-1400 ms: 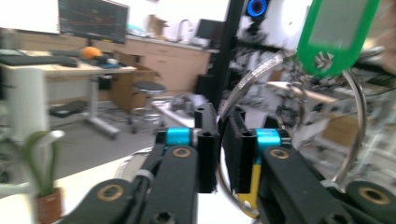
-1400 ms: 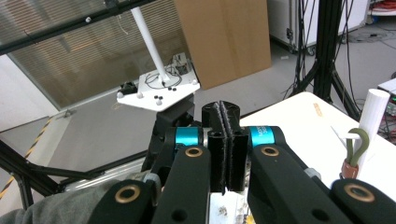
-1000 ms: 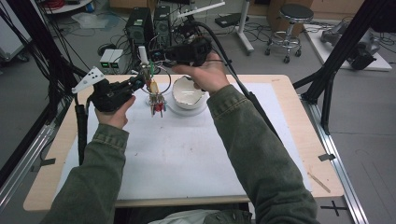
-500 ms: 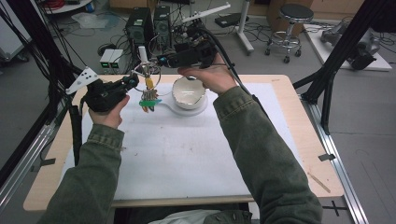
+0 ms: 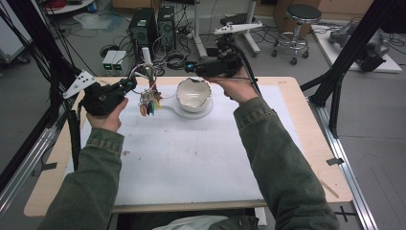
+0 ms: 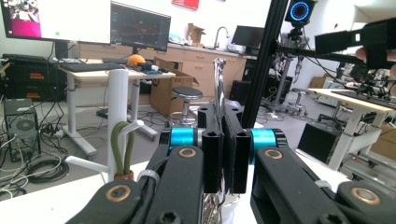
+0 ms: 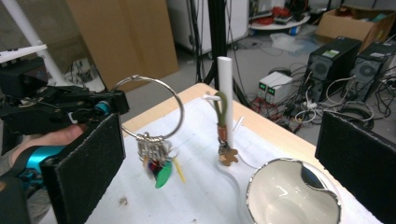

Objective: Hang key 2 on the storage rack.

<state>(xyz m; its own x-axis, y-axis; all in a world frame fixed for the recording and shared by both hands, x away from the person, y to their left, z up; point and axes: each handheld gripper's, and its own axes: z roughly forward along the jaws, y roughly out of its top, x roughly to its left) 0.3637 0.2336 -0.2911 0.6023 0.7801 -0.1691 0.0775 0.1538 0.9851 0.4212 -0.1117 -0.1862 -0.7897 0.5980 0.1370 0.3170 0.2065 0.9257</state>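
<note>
Aloft over the white mat [image 5: 191, 158], my left gripper [image 5: 128, 85] clamps a metal key ring [image 7: 152, 105], its coloured tags [image 7: 159, 170] dangling. Nearby, my right gripper [image 5: 194, 68], jaws wide apart, hovers above the cracked white bowl [image 5: 193, 94] beside the peg stand [image 7: 225, 88].

Wide bare run of white table mat [image 5: 191, 163] from 3 through 6 to 9 o'clock, blocked toward 12 by white glossy bowl [image 5: 193, 94], upright white peg stand [image 7: 227, 88] and dangling steel key ring [image 7: 152, 108].
</note>
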